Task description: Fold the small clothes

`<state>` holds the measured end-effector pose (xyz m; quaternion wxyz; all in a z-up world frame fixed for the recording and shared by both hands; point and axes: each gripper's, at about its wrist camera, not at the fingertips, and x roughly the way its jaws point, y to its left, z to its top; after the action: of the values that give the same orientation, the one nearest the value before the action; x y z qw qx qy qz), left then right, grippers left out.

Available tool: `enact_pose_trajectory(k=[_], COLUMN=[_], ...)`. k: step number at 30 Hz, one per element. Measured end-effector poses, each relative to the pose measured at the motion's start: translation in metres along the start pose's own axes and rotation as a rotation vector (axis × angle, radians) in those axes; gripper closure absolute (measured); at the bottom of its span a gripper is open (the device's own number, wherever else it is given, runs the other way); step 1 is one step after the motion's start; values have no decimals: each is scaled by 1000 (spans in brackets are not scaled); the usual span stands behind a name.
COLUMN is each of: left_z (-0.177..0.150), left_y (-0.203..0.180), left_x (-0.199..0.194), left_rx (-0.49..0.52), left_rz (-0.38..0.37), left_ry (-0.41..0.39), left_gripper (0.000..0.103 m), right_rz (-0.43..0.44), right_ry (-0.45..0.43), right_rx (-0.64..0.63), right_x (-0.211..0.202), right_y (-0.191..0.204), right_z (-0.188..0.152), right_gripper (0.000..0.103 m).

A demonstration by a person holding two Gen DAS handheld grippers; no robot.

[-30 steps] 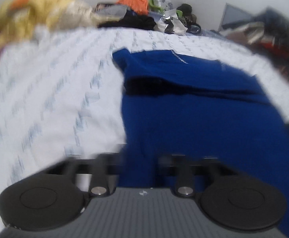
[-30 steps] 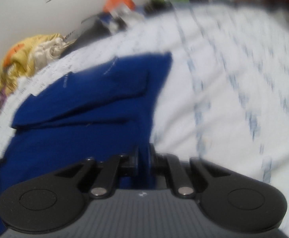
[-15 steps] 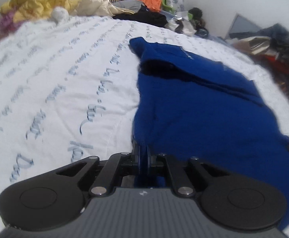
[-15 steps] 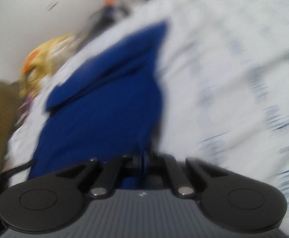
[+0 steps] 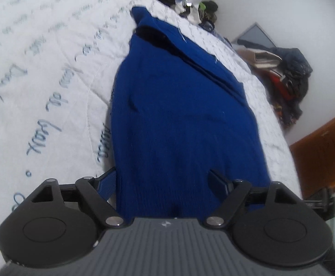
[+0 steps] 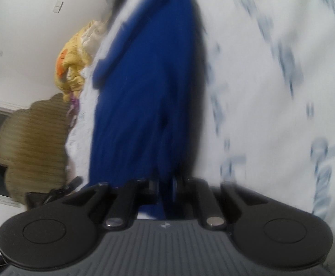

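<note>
Holding the blue garment [image 6: 149, 96] by its near edge, my right claw [image 6: 166, 191] is pressed together with the cloth caught between its two fingers. My left claw [image 5: 163, 184] is spread wide; the near hem lies across the gap between its fingers, but nothing there is pinched. The garment lies long on the white bed cover [image 5: 41, 80], with one fold already laid over at its far end.

I think the danger is the uneven hold. If I lift or carry the hem toward the far end with only one corner gripped, the free corner can sag and drag, and the fold will come out crooked or bunched. The far flap may also open if the cloth is pulled too hard. The right view is very blurred, so I cannot judge how much cloth sits in that pinch; a thin bite could slip out halfway. The bed cover itself could be caught when the left claw closes.
</note>
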<state>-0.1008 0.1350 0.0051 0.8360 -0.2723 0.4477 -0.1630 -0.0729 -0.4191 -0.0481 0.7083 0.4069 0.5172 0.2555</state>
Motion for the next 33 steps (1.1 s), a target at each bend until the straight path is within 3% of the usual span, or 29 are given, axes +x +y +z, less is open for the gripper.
enact_pose_trajectory(k=[4, 6, 7, 8, 9, 10, 13, 15, 18, 21, 24, 25, 26, 28, 31, 33], left_z=[-2, -4, -4, -3, -3, -3, 2, 2, -7, -5, 5, 13, 23, 42, 59, 63], left_y=[19, 20, 18, 16, 14, 15, 8, 2, 7, 11, 3, -5, -15, -36, -66, -79], left_x=[4, 9, 12, 15, 19, 24, 11, -3, 4, 3, -18, -24, -26, -21, 26, 72], left_rx=[-119, -139, -131, -122, -115, -108, -34, 19, 59, 55, 126, 177, 227, 302, 398, 458], left_rz=[-146, -168, -156, -133, -98, -57, 17, 19, 68, 57, 107, 141, 170, 188, 157, 209], left_ry=[71, 79, 87, 101, 127, 157, 116, 88, 128, 111, 44, 1, -50, -164, -258, -258], left_gripper=[19, 23, 36, 64, 83, 93, 95, 95, 92, 92, 87, 74, 55, 30, 27, 28], right_rz=[53, 99, 103, 95, 85, 77, -3, -27, -147, -97, -156, -187, -224, -281, -303, -316], right_ry=[1, -7, -8, -16, -17, -17, -39, -54, -40, -72, -101, -142, -189, -276, -335, -367], right_rx=[45, 80, 76, 69, 60, 40, -46, -103, -133, -109, -157, -182, -215, -302, -420, -465], right_x=[3, 9, 13, 14, 16, 17, 5, -15, -29, -30, -41, -48, -51, -46, -3, 40], right_y=[-8, -12, -11, -9, -7, -5, 10, 19, 10, 2, 15, 22, 32, 56, 86, 95], right_z=[-8, -9, -8, -8, -7, -5, 1, 1, -4, -9, -7, -2, 6, 27, 67, 99], right_gripper=[94, 94, 94, 95, 98, 97, 98, 98, 100, 98, 95, 94, 92, 89, 89, 88])
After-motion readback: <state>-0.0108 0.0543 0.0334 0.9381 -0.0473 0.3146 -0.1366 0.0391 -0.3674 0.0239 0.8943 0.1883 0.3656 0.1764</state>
